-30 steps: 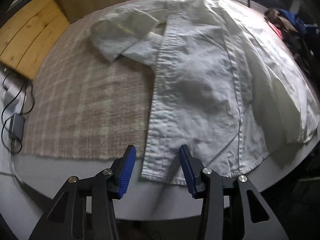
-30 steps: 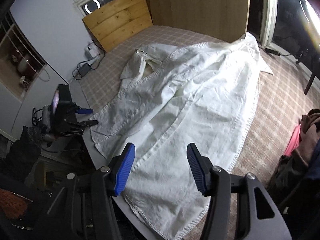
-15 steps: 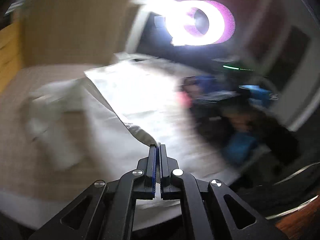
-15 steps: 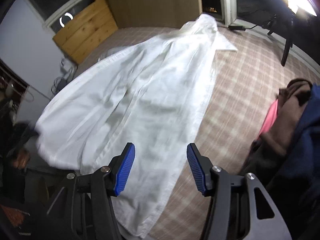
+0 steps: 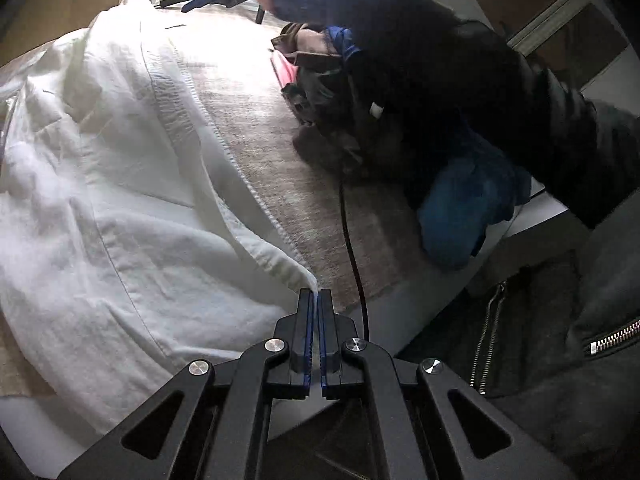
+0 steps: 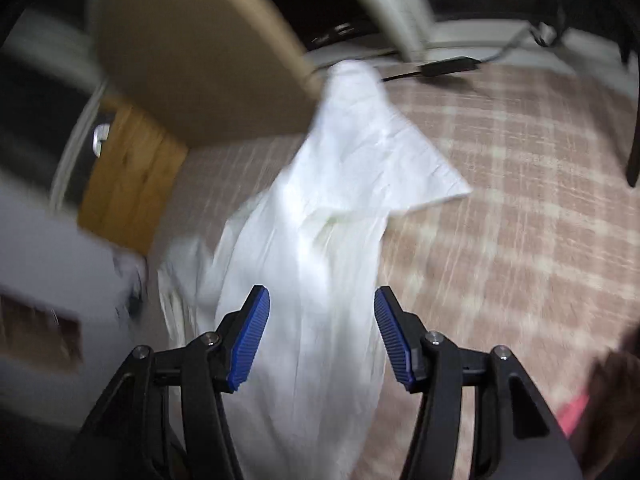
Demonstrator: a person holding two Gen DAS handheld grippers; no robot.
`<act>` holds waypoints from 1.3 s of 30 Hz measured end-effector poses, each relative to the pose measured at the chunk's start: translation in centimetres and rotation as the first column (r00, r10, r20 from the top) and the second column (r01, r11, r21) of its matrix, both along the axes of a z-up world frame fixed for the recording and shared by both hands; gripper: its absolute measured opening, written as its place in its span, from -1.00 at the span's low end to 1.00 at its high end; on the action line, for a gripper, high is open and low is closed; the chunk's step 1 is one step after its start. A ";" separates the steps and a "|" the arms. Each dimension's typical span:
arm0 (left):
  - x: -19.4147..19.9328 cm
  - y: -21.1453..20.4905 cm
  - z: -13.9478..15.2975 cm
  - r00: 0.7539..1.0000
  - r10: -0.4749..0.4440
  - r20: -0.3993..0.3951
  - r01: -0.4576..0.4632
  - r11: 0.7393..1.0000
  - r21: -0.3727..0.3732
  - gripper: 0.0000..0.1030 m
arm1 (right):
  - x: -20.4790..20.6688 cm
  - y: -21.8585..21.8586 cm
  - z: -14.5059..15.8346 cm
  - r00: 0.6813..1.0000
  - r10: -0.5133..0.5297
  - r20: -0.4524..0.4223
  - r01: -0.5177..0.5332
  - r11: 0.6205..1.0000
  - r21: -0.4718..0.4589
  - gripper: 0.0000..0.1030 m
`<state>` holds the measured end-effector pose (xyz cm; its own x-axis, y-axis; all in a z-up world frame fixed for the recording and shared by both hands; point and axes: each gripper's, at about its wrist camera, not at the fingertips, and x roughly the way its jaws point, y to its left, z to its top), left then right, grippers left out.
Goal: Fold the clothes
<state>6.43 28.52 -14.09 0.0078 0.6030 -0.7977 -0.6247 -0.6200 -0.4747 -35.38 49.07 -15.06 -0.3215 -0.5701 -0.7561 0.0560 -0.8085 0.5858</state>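
A white button shirt (image 5: pixel 120 184) lies spread on a checked cloth (image 5: pixel 280 152). My left gripper (image 5: pixel 318 292) is shut on the shirt's hem corner, which it lifts toward the near edge. In the right wrist view the same white shirt (image 6: pixel 332 216) stretches away across the checked cloth (image 6: pixel 500 200), blurred by motion. My right gripper (image 6: pixel 322 332) hangs open above the shirt's middle. Nothing is pinched between its blue pads (image 6: pixel 250 336).
A heap of dark, blue and pink clothes (image 5: pixel 360 92) lies on the cloth's right side, with a black cable (image 5: pixel 352 248) beside it. A dark zipped jacket (image 5: pixel 560 340) fills the lower right. A wooden board (image 6: pixel 128 188) and cables (image 6: pixel 440 68) border the far edge.
My left gripper has shut on the shirt's hem corner and swung right with it. My right gripper stayed open and moved over the shirt toward its collar end.
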 end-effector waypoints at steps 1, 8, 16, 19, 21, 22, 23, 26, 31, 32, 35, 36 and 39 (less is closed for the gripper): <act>0.0 0.2 -0.3 1.000 0.001 0.008 -0.001 1.000 -0.011 -0.97 | -1.0 0.3 -0.2 1.000 -0.024 -0.012 0.024 1.000 0.017 0.05; -0.5 1.4 -1.6 0.998 0.007 0.057 -0.003 0.997 -0.071 -0.96 | -6.3 -1.3 -1.6 0.998 0.014 -0.060 -0.009 0.997 0.082 0.05; -0.7 2.5 -1.5 0.998 -0.014 0.054 0.018 0.997 -0.072 -0.96 | -7.1 -3.2 -1.3 0.994 0.103 -0.040 -0.094 0.979 0.178 -0.88; -0.8 2.5 -1.0 0.999 -0.017 0.049 0.020 0.998 -0.061 -0.96 | -7.1 -3.0 0.3 0.991 0.117 -0.065 -0.102 0.975 0.197 -0.90; -0.8 2.6 -0.8 0.999 -0.018 0.050 0.021 0.998 -0.053 -0.96 | -7.2 -3.1 1.8 0.985 0.139 -0.099 -0.113 0.965 0.235 -0.90; -0.8 2.6 -0.7 0.999 -0.020 0.050 0.022 0.999 -0.049 -0.96 | -7.4 -3.1 2.6 0.982 0.144 -0.120 -0.110 0.961 0.254 -0.91; -0.8 2.8 -0.6 0.998 -0.025 0.053 0.027 0.999 -0.038 -0.96 | -7.7 -3.0 3.2 0.980 0.141 -0.143 -0.098 0.959 0.267 -0.91; -0.6 3.7 -0.3 0.997 -0.054 0.055 0.055 0.998 -0.017 -0.96 | -9.5 -2.8 4.4 0.969 0.131 -0.209 -0.050 0.934 0.353 -0.91; -0.6 3.7 -1.7 0.992 -0.065 0.109 0.066 0.998 -0.001 -0.96 | -10.9 -4.9 2.5 0.959 0.182 -0.218 -0.018 0.805 0.593 -0.92; -0.8 3.3 -1.8 0.992 -0.053 0.115 0.054 0.999 -0.001 -0.96 | -11.0 -5.4 2.0 0.956 0.200 -0.213 -0.021 0.774 0.633 -0.92; -1.2 2.5 -0.9 0.993 -0.042 0.108 0.040 0.999 0.020 -0.96 | -11.1 -5.9 2.2 0.945 0.241 -0.222 -0.038 0.755 0.655 -0.92; -1.2 2.2 -0.4 0.993 -0.043 0.111 0.037 0.998 0.052 -0.96 | -11.1 -6.0 2.9 0.937 0.248 -0.244 -0.032 0.760 0.650 -0.92; -1.0 1.6 0.4 0.993 -0.050 0.111 0.038 0.993 0.110 -0.96 | -11.3 -6.0 4.7 0.923 0.249 -0.293 0.010 0.746 0.666 -0.91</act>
<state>5.43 30.14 -13.73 0.1230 0.6824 -0.7206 -0.5882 -0.5346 -0.6067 -46.67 43.10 -10.34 -0.5931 -0.0385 -0.8042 0.2684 -0.9512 -0.1524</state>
